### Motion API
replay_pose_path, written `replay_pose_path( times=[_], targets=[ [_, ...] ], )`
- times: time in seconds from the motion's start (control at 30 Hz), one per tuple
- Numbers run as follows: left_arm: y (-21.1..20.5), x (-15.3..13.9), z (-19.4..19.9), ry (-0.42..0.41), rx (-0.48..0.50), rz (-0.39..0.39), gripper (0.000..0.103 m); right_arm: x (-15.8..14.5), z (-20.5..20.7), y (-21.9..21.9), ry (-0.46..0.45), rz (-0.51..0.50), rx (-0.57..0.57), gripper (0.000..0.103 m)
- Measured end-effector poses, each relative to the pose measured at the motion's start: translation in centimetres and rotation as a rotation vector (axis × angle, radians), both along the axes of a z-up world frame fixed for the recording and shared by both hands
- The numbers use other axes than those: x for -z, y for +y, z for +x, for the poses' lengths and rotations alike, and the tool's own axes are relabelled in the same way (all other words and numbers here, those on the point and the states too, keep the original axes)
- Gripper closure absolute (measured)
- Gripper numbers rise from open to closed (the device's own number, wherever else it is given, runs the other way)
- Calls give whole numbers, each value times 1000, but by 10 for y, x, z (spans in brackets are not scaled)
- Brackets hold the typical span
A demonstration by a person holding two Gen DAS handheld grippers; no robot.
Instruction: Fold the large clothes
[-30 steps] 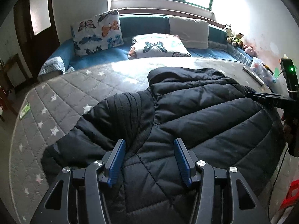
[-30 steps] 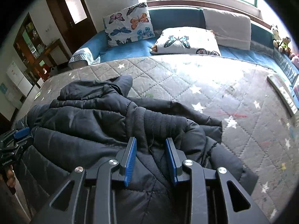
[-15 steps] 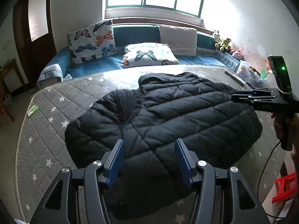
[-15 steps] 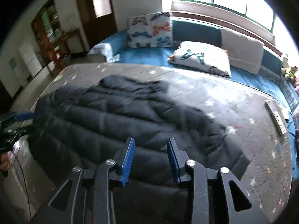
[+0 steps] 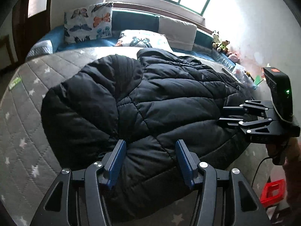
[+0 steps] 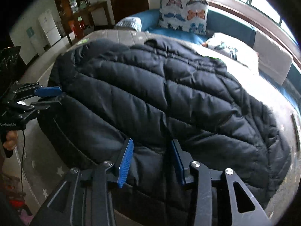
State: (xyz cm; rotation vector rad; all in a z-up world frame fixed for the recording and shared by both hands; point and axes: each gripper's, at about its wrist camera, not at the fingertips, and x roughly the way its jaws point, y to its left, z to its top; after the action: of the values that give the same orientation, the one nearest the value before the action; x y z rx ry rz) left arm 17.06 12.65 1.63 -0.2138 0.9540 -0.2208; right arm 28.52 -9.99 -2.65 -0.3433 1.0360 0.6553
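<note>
A black puffer jacket (image 5: 150,98) lies spread on the grey star-quilted bed (image 5: 24,128), its sleeves folded in over the body. My left gripper (image 5: 150,160) hangs over the jacket's near hem with the jaws apart; padded fabric bulges up between the blue pads (image 5: 115,160), which do not squeeze it. In the right wrist view the left gripper (image 6: 49,98) stands at the jacket's (image 6: 169,98) left edge. My right gripper (image 6: 151,158) is over the hem further right, its jaws opening, with jacket fabric lying loosely between them. The left wrist view shows the right gripper (image 5: 224,115) at the jacket's right edge.
Butterfly pillows (image 5: 88,24) (image 5: 143,39), a beige cushion (image 5: 176,32) and stuffed toys (image 5: 220,41) line the far side under the window. A red crate (image 5: 272,192) sits on the floor at right. A person's hand (image 5: 291,158) holds the right gripper's handle. A cabinet and fridge (image 6: 49,32) stand far left.
Both grippers have drawn back from the jacket's middle to its near hem, so the whole jacket shows. The right gripper has rolled and its jaws stand wider.
</note>
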Motion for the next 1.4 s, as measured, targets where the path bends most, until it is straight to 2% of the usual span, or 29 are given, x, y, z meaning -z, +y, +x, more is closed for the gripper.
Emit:
replay_pose_path(
  times=[0.13,0.23,0.37,0.57,0.7,0.8,0.9,1.0,1.1,1.23,1.4],
  targets=[
    [-2,4,3,-5,-7,10,44,9,7,7,13,-39,-3,58],
    [-4,0,2,-6,-7,23,44,3,4,6,11,-38,0,57],
    [-5,-23,2,-17,-3,24,44,-17,1,-19,40,25,41,57],
    [8,-53,14,-76,-19,42,44,-31,-11,-81,44,-4,138,57],
    [29,-46,41,-57,-65,40,44,-22,-17,-105,61,-52,177,57],
    [37,-29,56,-21,-89,28,44,-11,-17,-113,87,-34,194,57],
    [37,-11,66,7,-93,21,44,0,-15,-113,95,-28,199,57],
    [34,-8,71,21,-103,25,44,8,-13,-108,108,-53,175,57],
    [31,-19,75,12,-98,35,44,-7,-9,-106,124,-48,169,57],
    [26,-38,85,-22,-83,23,44,-41,6,-102,48,-8,164,57],
    [26,-40,116,-10,-95,3,44,-50,53,-84,17,46,172,57]
  ],
)
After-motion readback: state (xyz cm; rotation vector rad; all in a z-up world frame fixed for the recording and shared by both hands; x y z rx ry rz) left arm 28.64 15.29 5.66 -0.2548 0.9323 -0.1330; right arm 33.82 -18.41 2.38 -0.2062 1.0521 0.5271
